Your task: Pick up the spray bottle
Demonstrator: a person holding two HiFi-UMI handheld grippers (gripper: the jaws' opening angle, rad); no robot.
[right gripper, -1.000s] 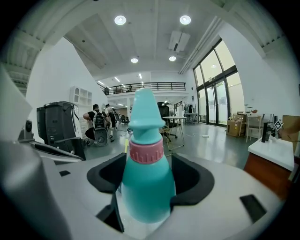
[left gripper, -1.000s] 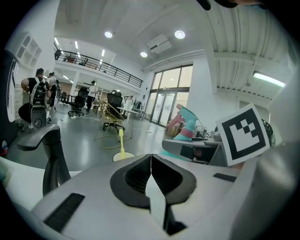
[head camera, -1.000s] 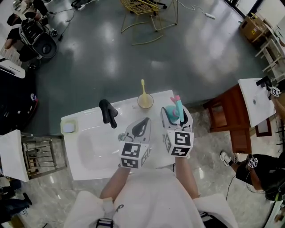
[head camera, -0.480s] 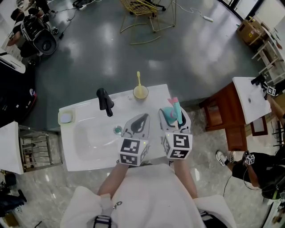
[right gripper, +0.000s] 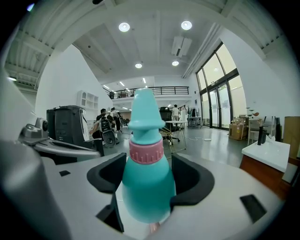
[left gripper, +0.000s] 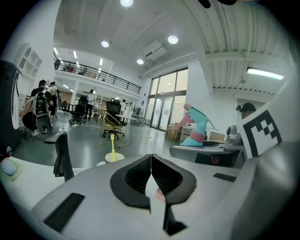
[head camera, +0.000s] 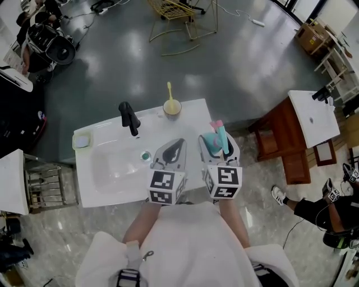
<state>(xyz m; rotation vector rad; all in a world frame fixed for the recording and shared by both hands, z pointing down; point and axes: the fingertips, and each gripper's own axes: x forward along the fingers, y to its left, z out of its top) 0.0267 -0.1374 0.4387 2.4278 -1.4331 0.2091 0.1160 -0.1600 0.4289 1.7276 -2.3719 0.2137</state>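
Right, the right claw (right gripper: 147, 174) pinches the teal spray bottle (right gripper: 146, 185) at its belly, long axis upright, over the right edge of the counter (head camera: 112, 188); the left claw (left gripper: 151, 174), pressed together, holds nothing.

A glossy grey floor (head camera: 123, 61) spreads under round ceiling lights (right gripper: 124, 27), with tall windows (right gripper: 218, 103) on one side, a railed balcony (right gripper: 157, 90) at the back, a yellow wire chair (head camera: 174, 8) and what looks like a wooden bench (head camera: 275, 137).

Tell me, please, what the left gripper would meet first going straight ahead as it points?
Probably the round cream cup holding a yellow toothbrush; the shut left gripper aims slightly right of it, so it may pass beside it.
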